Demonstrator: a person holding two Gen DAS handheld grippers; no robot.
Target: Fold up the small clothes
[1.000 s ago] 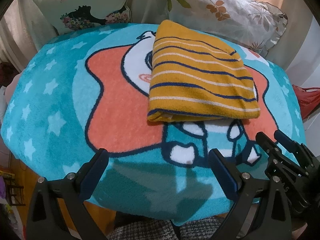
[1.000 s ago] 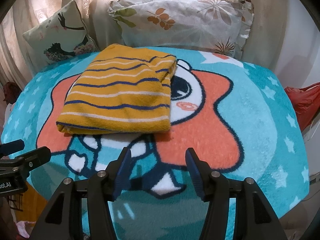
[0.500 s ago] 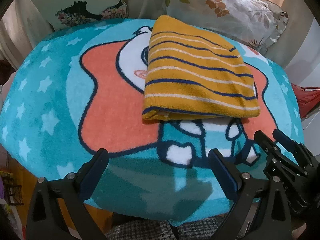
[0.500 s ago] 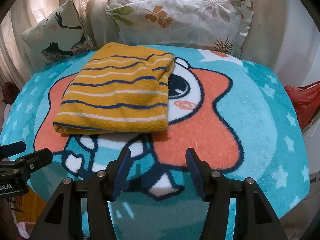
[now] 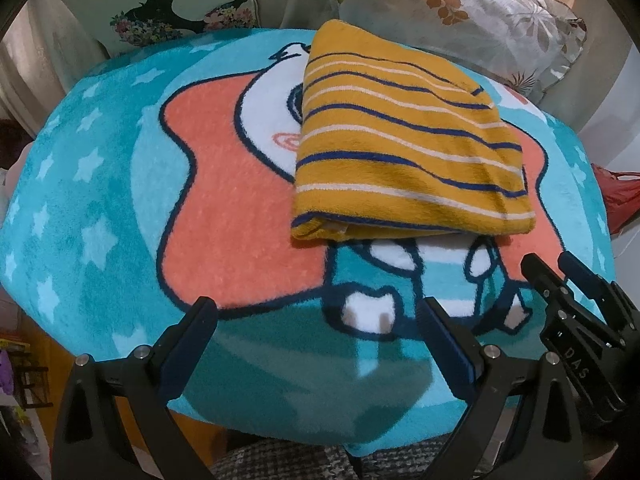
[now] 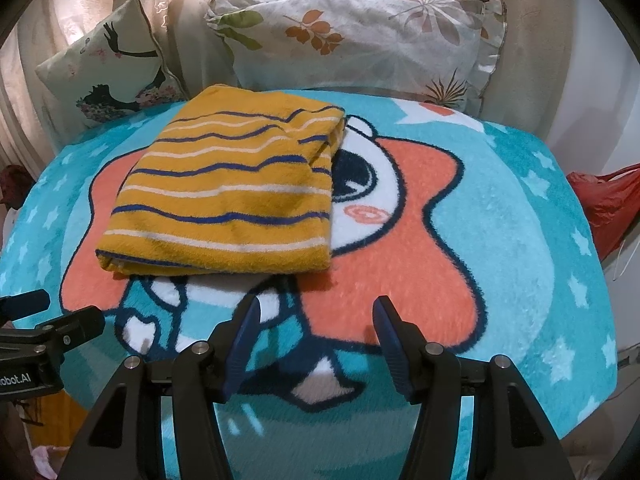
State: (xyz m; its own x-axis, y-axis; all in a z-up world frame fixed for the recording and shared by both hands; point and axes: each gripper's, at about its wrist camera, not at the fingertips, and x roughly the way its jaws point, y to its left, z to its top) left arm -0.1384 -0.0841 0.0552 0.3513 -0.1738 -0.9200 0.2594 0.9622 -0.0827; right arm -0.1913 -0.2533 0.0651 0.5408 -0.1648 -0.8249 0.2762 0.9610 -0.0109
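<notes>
Lying folded on the blanket (image 5: 100,200), one striped garment (image 5: 404,148); two pillows (image 6: 360,36); both grippers (image 5: 316,320) (image 6: 316,320), jaws apart, empty.

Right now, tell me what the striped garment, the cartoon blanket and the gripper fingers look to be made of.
Folded yellow striped garment: looks like soft fleece or plush knit, matte, with a fuzzy nap blurring its stripes.
Turquoise cartoon blanket: seemingly short-pile plush, the fibres showing along colour edges.
Right gripper fingers: apparently hard black plastic with ribbed blue pads, likely rubber.
</notes>
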